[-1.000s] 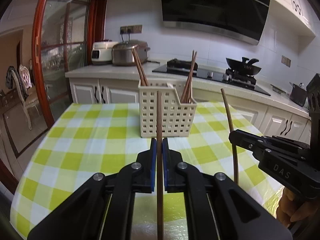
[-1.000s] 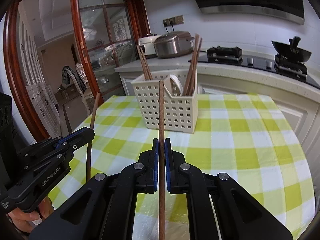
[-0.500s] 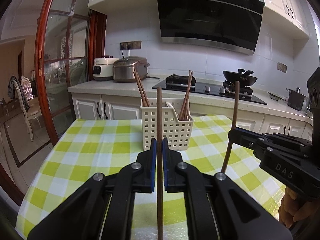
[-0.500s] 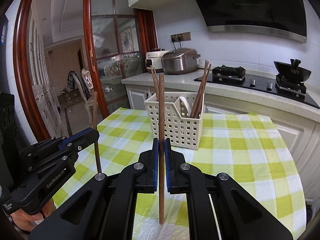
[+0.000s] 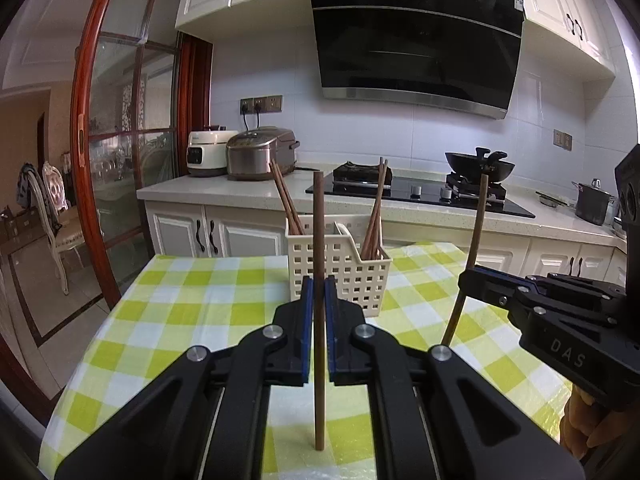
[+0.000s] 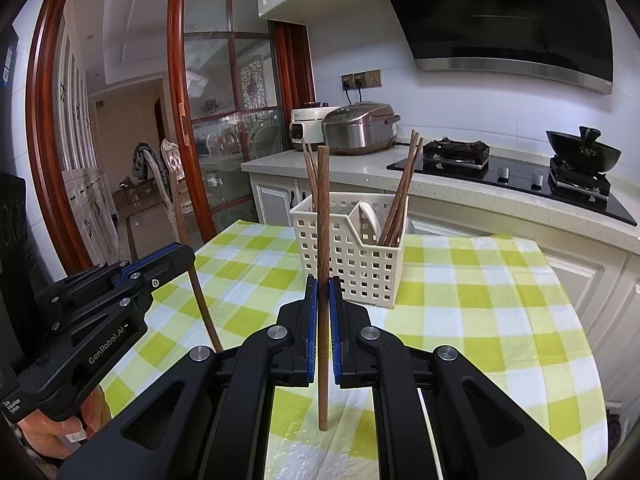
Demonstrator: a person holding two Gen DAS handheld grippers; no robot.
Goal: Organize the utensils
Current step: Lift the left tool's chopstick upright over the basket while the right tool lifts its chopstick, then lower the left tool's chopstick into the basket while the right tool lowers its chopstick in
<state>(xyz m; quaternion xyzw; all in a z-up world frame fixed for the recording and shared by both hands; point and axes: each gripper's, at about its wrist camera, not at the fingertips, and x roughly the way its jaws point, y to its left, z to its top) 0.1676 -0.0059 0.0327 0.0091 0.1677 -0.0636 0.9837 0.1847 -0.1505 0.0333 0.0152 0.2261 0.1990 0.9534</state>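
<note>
- Step: left gripper (image 5: 316, 292) and right gripper (image 6: 323, 292) each clamp one upright brown wooden chopstick (image 5: 319, 248), clear of the checked tablecloth (image 5: 192, 300).
- Next: carry both toward 12 o'clock, over the cream perforated plastic basket (image 5: 344, 268), then lower and release.

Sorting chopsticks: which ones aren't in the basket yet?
Two: one chopstick clamped upright in the left hand-held gripper, one chopstick in the right hand-held gripper.

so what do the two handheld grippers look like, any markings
Both are matte black with silver screw heads and blue pads lining the fingers. The left gripper bears "GenRobot.AI" in pale lettering; the right gripper bears "DAS". No cables or sleeves show.
</note>
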